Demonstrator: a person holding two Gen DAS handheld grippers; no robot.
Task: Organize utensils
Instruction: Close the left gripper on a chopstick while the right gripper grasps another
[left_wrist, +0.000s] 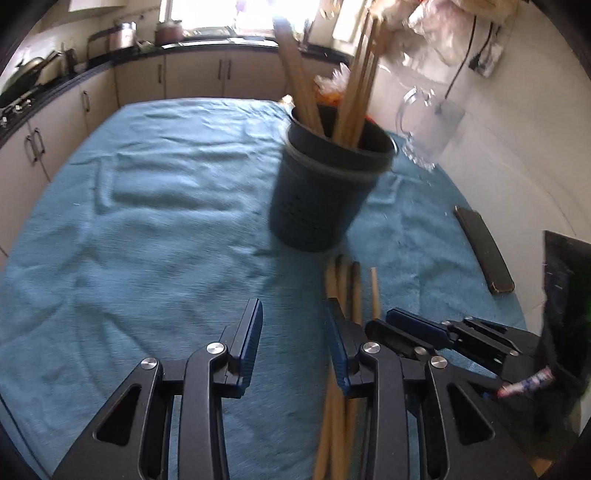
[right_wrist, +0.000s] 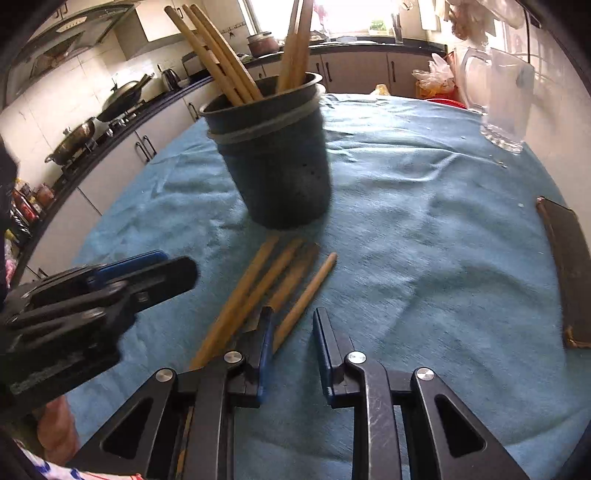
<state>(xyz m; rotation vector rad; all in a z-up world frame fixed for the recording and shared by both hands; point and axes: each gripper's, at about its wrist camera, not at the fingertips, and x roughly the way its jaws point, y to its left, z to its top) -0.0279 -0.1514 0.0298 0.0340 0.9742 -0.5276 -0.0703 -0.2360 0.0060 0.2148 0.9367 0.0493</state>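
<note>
Several long light-brown wooden utensil handles (right_wrist: 258, 291) are seen lying side by side on the blue cloth-covered table (right_wrist: 424, 258), just before a dark round plastic holder (right_wrist: 277, 162) filled with similar wooden sticks (right_wrist: 221, 55). Wide bare cloth is left at both sides. The left gripper (left_wrist: 295, 332) and right gripper (right_wrist: 293, 332) are held parted, with nothing gripped.

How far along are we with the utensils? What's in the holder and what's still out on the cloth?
Partly done. Several wooden utensils already stand in the dark holder. Four wooden sticks still lie on the blue cloth in front of it. Nothing is gripped: the right gripper and left gripper both sit low by those sticks, fingers apart with nothing between them. Left to do: grip the sticks and put them in the holder.
</note>
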